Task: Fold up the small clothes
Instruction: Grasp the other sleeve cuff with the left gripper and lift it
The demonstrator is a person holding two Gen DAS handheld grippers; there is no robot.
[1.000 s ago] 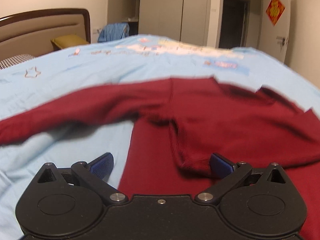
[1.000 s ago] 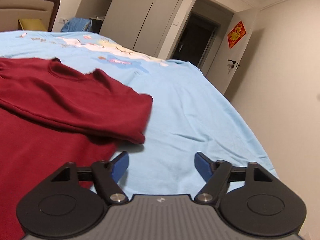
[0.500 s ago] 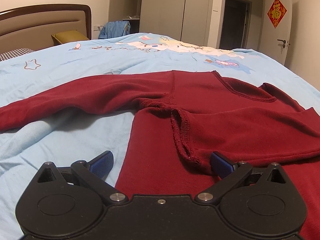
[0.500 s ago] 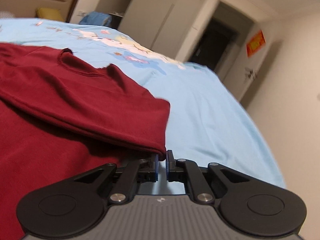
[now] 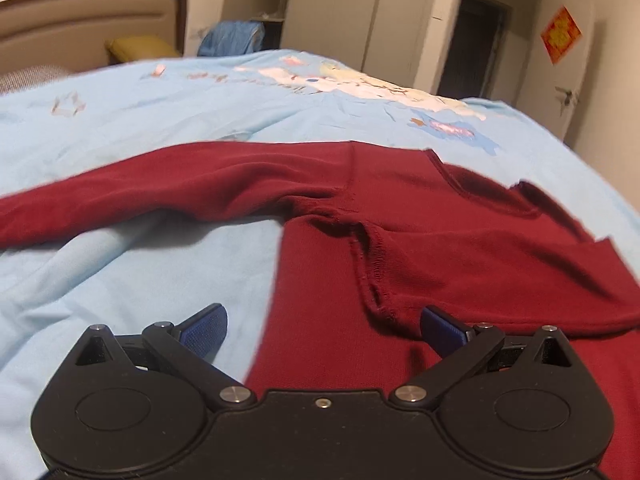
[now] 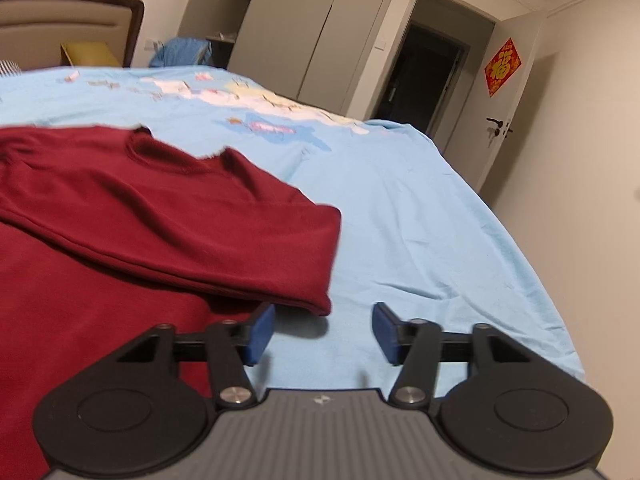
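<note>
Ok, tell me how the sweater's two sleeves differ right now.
The left sleeve lies stretched straight out over the blue bedsheet; the right sleeve is folded in across the sweater's body. The left sleeve's cuff runs out of view; the right sleeve's cuff rests on the chest, seam showing. Both are the same dark red knit, and neither is held: the left tongs and right tongs are open.
</note>
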